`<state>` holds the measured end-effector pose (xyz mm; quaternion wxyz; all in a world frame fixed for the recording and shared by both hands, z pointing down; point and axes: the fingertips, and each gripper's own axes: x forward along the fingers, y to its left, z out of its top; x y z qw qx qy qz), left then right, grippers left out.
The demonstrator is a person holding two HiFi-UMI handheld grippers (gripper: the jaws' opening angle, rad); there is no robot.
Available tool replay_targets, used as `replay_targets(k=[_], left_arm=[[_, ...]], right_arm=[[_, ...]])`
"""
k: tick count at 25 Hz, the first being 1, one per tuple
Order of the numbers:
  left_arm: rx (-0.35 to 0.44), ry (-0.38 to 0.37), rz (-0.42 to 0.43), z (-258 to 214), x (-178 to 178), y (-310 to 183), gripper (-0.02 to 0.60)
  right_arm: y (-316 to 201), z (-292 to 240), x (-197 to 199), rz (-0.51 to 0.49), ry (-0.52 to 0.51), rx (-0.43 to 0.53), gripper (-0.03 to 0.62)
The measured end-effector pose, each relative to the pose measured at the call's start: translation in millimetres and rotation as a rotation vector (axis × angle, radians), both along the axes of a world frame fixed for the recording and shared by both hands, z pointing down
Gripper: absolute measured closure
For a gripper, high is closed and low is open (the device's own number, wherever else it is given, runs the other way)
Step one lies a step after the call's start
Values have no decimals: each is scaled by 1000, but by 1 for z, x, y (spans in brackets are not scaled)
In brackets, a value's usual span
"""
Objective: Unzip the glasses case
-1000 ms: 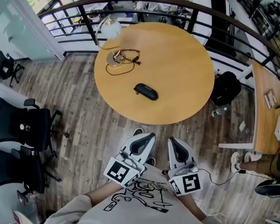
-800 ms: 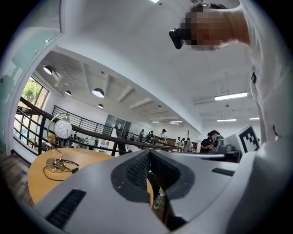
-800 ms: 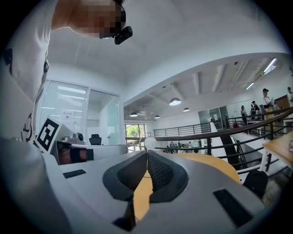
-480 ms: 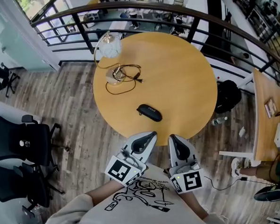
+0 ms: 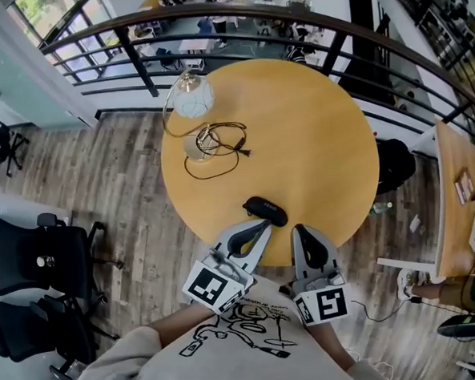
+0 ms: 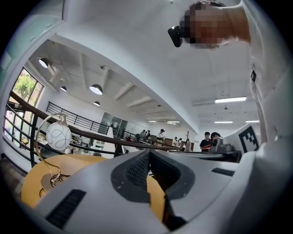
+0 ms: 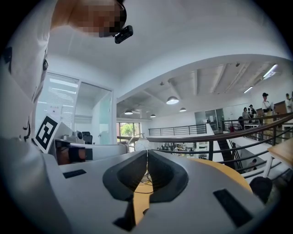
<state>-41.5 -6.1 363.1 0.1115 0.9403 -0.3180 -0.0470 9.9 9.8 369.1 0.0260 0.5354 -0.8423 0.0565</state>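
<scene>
A black zipped glasses case (image 5: 265,211) lies on the round wooden table (image 5: 314,132), close to its near edge. My left gripper (image 5: 260,223) is shut and empty, its tip just short of the case over the table's rim. My right gripper (image 5: 301,231) is also shut and empty, level, to the right of the case at the table edge. In the left gripper view the shut jaws (image 6: 149,154) fill the lower frame with the table (image 6: 34,176) beyond. The right gripper view shows shut jaws (image 7: 147,153) and a strip of table (image 7: 224,170); the case is hidden in both.
A globe lamp (image 5: 192,97) with a coiled cable (image 5: 214,142) stands at the table's far left. A dark railing (image 5: 291,17) curves behind the table. Black office chairs (image 5: 41,253) stand at left, a black bag (image 5: 395,166) and another desk (image 5: 461,203) at right.
Both grippers and the person have advanced toward the table; the case now lies just ahead of the gripper tips instead of well beyond them. Jaws stayed shut.
</scene>
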Motion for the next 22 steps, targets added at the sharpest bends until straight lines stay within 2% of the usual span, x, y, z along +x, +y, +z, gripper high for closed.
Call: replay_targets(k=[6, 11, 22], left_arm=[[-27, -11, 8, 13, -1, -21, 574], [-30, -18, 4, 12, 10, -26, 574], [-35, -46, -47, 8, 33, -39, 574]], right_arm=[[-18, 13, 8, 23, 5, -33, 571], [-27, 9, 25, 28, 7, -24, 571], [-46, 1, 48, -45, 18, -7, 571]])
